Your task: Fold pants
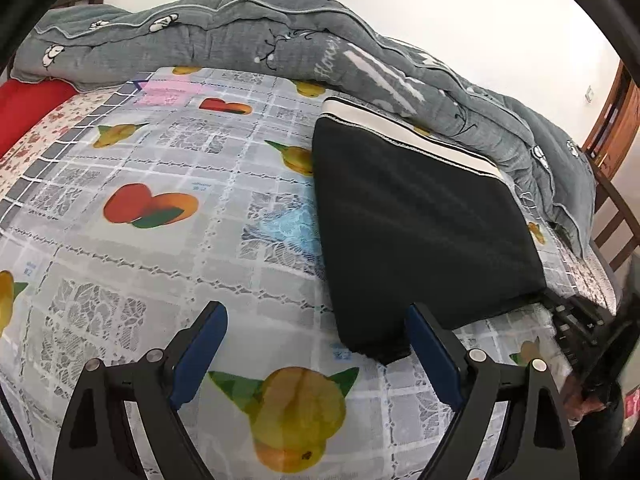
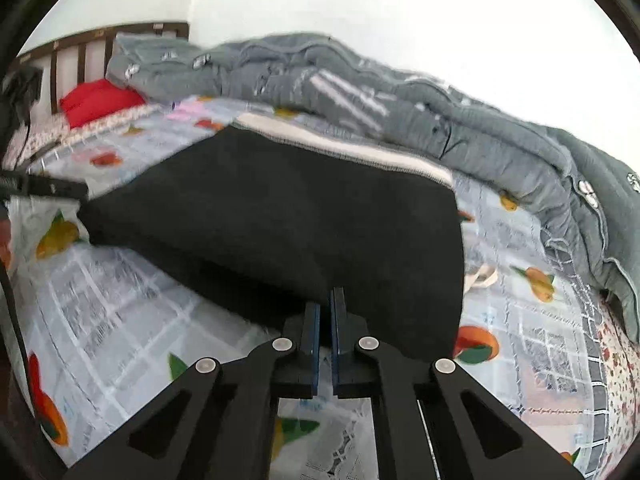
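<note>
Nearest in the right wrist view, the right tongs [image 2: 327,300] are clenched, their blue pads pressed together at the near hem of the black pants [image 2: 280,216]; whether cloth is pinched between them cannot be told, since the tips sit against dark fabric. In the left wrist view the left tongs [image 1: 316,332] stand released and wide above the fruit-printed bedsheet [image 1: 160,240], empty; the right-hand finger lies just beside the near corner of the pants [image 1: 420,220], not gripping it.

The step in hand looks like taking hold of the near edge for a further fold; the garment already seems doubled into a thick rectangular block. The next move probably calls for the left tongs to close on the near corner, so both ends can be lifted together and carried toward the far edge.

The pants lie on the bed, right of centre; matte black, smooth, with a white band [image 1: 408,136] along the far edge. Beyond them a grey quilt [image 1: 240,36] is bunched along the wall; a red pillow [image 2: 100,100] sits near the headboard.
</note>
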Available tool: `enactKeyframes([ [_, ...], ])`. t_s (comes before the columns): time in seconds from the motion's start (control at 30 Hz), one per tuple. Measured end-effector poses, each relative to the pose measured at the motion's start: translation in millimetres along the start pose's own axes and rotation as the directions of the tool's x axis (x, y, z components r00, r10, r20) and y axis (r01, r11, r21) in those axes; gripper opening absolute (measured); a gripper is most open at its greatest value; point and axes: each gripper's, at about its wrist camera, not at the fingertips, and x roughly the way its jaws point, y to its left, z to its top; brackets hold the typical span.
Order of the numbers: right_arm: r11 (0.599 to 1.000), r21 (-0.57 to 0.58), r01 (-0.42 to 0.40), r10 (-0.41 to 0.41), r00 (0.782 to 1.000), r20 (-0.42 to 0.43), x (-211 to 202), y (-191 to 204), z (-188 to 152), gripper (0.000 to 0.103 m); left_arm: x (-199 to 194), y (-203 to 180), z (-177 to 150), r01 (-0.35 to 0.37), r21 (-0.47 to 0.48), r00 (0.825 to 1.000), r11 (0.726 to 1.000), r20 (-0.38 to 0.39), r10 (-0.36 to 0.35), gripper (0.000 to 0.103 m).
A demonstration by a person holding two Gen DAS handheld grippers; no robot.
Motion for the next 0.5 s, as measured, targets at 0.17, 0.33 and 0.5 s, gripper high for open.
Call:
enactKeyframes([
  [0.17,1.000,-0.027,-0.011,0.009,0.999,-0.044,1.4,2.4,-4.0,0.013,4.9,-16.7,9.5,0.019,0.036,1.000,0.999,0.009,-0.019,0.090],
  [0.33,0.990,0.086,-0.112,0.108,0.993,0.054,-23.2,-29.3,7.5,0.019,26.5,-41.8,23.5,0.022,0.064,1.000,0.998,-0.012,-0.021,0.090],
  [0.5,0.988,0.153,-0.025,0.033,0.998,-0.049,20.6,-51.5,14.1,0.023,56.2,-59.5,16.7,-0.051,0.141,0.995,0.989,-0.082,0.063,0.092],
])
